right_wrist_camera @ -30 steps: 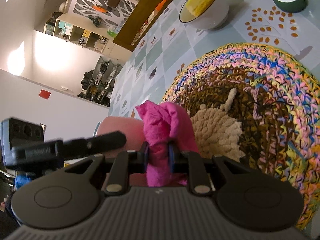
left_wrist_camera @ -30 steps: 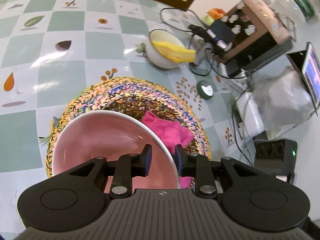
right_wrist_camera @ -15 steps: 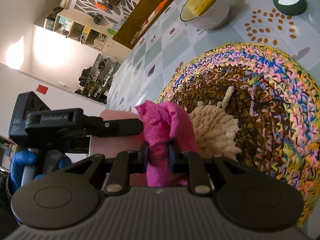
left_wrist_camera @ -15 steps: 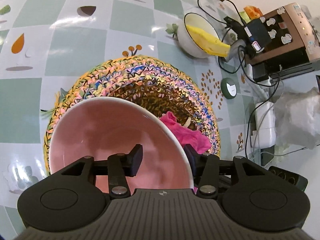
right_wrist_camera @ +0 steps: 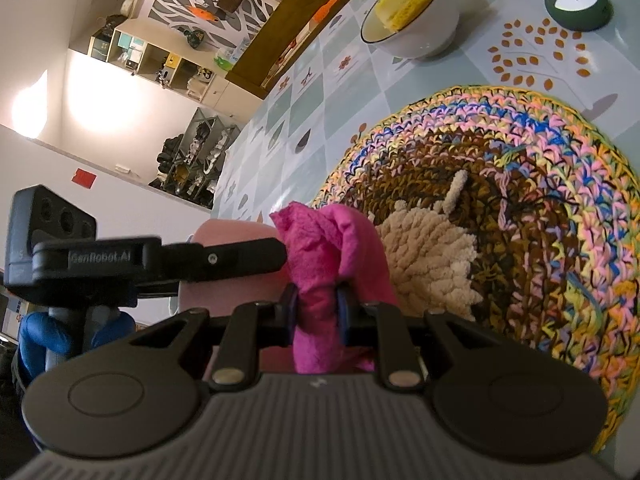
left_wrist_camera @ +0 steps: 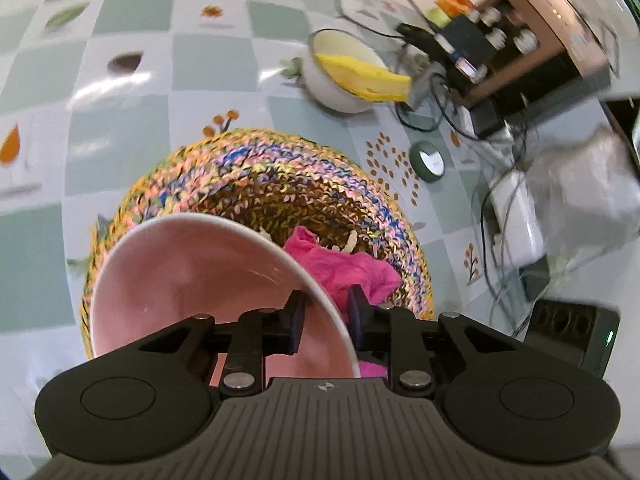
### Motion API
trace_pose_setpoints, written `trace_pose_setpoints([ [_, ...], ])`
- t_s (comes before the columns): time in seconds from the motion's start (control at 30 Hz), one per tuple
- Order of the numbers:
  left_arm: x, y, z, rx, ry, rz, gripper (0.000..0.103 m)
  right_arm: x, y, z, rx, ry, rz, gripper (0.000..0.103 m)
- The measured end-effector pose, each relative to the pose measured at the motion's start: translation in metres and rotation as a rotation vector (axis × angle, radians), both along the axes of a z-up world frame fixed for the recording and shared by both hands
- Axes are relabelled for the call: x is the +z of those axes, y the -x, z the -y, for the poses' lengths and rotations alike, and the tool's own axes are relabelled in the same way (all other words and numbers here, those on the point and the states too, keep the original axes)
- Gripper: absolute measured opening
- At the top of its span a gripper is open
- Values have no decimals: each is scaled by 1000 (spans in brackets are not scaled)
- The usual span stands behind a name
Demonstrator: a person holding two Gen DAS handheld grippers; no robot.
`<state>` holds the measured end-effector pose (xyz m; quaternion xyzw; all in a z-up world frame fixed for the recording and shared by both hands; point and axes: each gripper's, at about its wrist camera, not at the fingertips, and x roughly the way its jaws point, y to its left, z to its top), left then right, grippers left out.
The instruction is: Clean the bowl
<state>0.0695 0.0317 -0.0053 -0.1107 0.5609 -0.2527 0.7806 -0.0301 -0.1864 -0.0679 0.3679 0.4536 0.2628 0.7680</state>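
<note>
A pink bowl (left_wrist_camera: 192, 280) with a white rim sits tilted on a multicoloured crocheted mat (left_wrist_camera: 280, 176). My left gripper (left_wrist_camera: 325, 312) straddles the bowl's rim, one finger inside and one outside. Its jaws are closing, and a thin gap still shows on each side of the rim. Just beyond the rim lies a magenta cloth (left_wrist_camera: 340, 268). In the right wrist view my right gripper (right_wrist_camera: 316, 308) is shut on that cloth (right_wrist_camera: 332, 248), next to the bowl's outer wall (right_wrist_camera: 232, 232). A finger (right_wrist_camera: 240, 258) of the left gripper reaches in from the left, held by a blue-gloved hand (right_wrist_camera: 40, 336).
A cream tuft (right_wrist_camera: 428, 264) lies at the mat's centre. Beyond the mat stand a white bowl (left_wrist_camera: 344, 80) holding a yellow sponge and a round green device (left_wrist_camera: 430, 160). At the right are cables, a brown box (left_wrist_camera: 520, 40), a white adapter and a black unit (left_wrist_camera: 568, 336).
The left jaws widened around the bowl's rim half a second ago and have since narrowed again. The left view shifted slightly. The right gripper and the cloth have not moved.
</note>
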Motion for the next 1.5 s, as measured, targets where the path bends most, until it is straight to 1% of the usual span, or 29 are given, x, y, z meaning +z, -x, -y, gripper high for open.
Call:
trace_pose_setpoints([
  [0.03,1,3,2,-21,-8,18,22,0,0,1,-3,-2,1,21],
  [0.23,7,12,8,-74,-33,93,19,4,0,3,-9,-1,13,21],
  [0.3,10,14,9,-88,-25,117,19,7,0,5,-16,-2,22,21],
  [0.5,13,16,16,-109,-10,141,19,15,2,9,-31,19,35,21],
  [0.77,15,15,24,-117,51,158,19,23,6,22,-83,31,58,21],
  [0.87,18,17,28,-133,88,198,19,29,7,29,-105,42,78,21],
  [1.0,20,21,34,-168,104,247,19,37,9,35,-122,76,111,21],
  [1.17,19,27,40,-221,68,291,18,33,10,35,-117,85,106,21],
  [1.3,17,29,36,-237,49,298,15,28,10,33,-112,75,99,21],
  [1.5,12,33,26,-246,38,296,13,20,12,25,-96,53,79,21],
])
